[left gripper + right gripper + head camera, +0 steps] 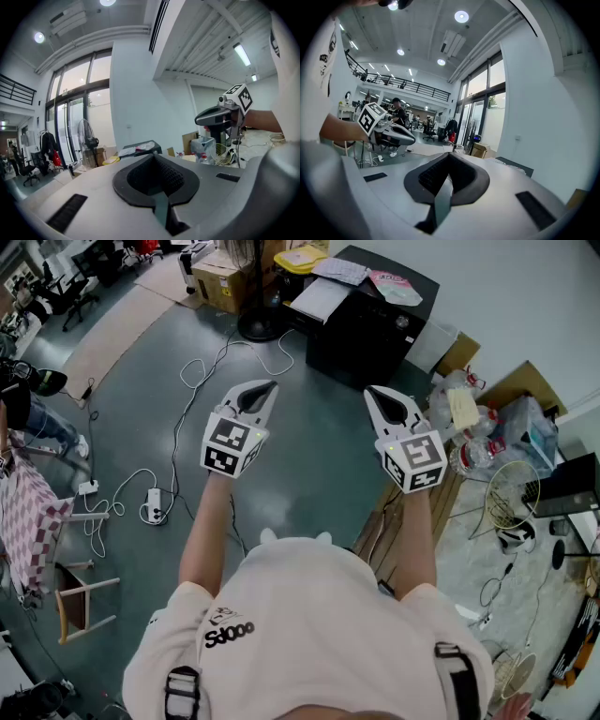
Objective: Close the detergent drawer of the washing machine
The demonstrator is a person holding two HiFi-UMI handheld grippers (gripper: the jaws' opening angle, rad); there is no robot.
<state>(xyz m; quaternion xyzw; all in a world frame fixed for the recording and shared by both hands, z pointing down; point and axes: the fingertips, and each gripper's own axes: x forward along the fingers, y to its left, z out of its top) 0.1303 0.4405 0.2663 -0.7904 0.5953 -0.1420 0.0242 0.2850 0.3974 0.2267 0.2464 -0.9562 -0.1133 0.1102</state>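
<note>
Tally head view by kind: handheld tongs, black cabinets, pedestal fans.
Grey handheld tongs with marker cubes: 2, left tongs, right tongs
Black box-shaped cabinet: 1
Black pedestal fan: 1
Total: 4

Grey floor [309, 465]: white power strip [154, 506] and cables [200, 369] left, black cabinet [366, 329] far, cardboard box [221, 282] far left.

Left gripper [270, 387], right gripper [371, 393]: matt grey plastic shells, black textured pads [164, 176]. Floor [319, 465] smooth, slight sheen. Box [220, 277] cardboard.
</note>
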